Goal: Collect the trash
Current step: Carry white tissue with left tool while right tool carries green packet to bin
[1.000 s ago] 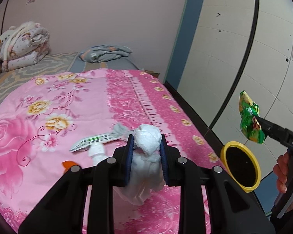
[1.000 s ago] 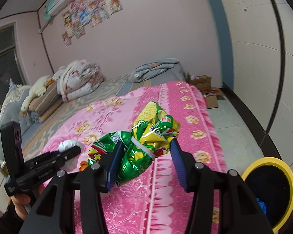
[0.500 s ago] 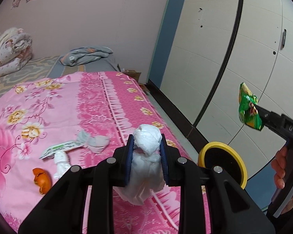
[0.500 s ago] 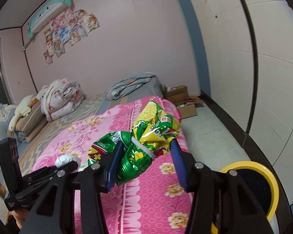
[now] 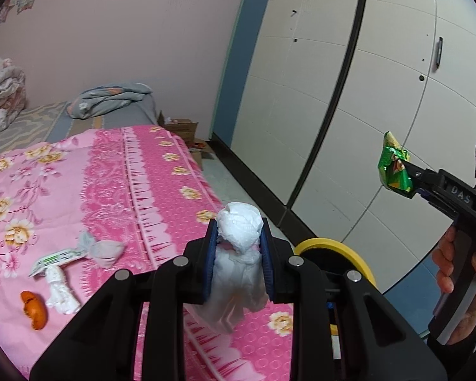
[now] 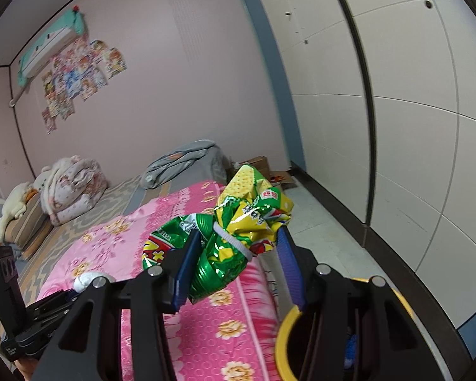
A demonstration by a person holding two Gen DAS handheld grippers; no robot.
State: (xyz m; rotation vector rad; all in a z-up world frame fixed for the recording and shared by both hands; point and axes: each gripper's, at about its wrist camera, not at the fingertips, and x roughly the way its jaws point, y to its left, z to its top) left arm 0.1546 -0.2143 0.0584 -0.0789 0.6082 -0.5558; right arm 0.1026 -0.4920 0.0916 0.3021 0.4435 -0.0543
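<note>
The left gripper held a white tissue wad in its jaws above the bed; the right gripper clamped a green snack bag, both near the bed-side yellow bin.

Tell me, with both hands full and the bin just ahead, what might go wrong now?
The green snack bag is crumpled and bulges out past the right gripper; it could slip free short of the yellow-rimmed bin. The white tissue wad in the left gripper hangs loose below the fingers and may snag on them when let go. An orange peel and more wads remain on the pink bedspread, easy to overlook.
</note>
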